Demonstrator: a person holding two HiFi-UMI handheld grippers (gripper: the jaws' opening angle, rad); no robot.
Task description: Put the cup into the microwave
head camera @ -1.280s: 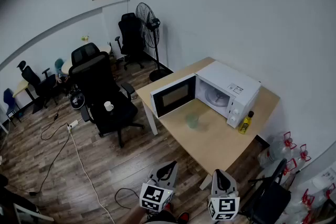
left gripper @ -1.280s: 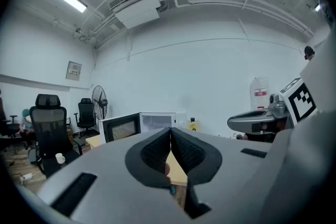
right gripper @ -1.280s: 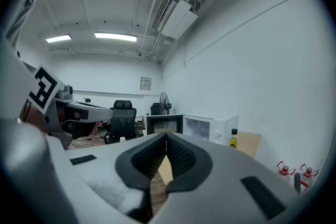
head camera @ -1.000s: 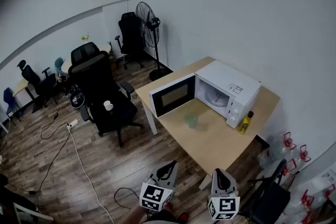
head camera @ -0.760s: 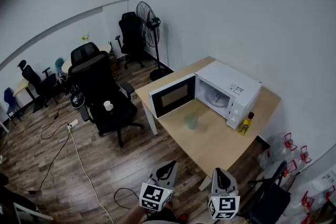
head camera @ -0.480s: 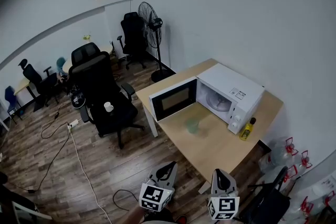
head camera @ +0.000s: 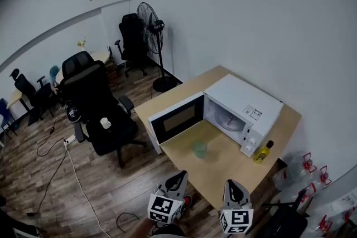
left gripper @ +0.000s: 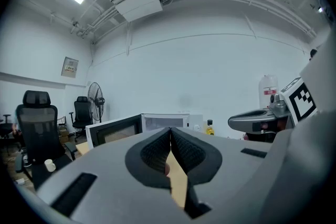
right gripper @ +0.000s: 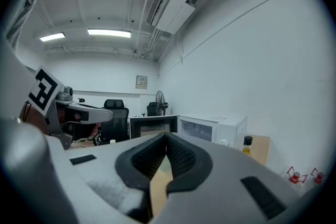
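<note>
Both grippers are low at the near edge of the head view, well short of the table (head camera: 234, 170). The left gripper (head camera: 177, 179) has its jaws pressed together with nothing between the pads. The right gripper (head camera: 233, 184) is the same, closed and empty.

The cup (head camera: 199, 148) stands upright on the table in front of the microwave (head camera: 245, 111), just beside its open mouth and not inside yet. The door (head camera: 175, 121) is swung wide to the left, so the way in is clear. A yellow bottle (head camera: 262, 152) sits by the microwave's right corner, apart from the cup.

The cup looks like a small see-through greenish tumbler. It is probably light and seems empty, though I can't be sure from here. Its smooth wall is likely slippery, and it would tip easily if nudged.

The best hold is probably across the body around mid height, with the jaws opened wider than the cup first and only a moderate squeeze. Pinching one rim wall is the fallback. The task is barely started, with the reach not yet made.
</note>
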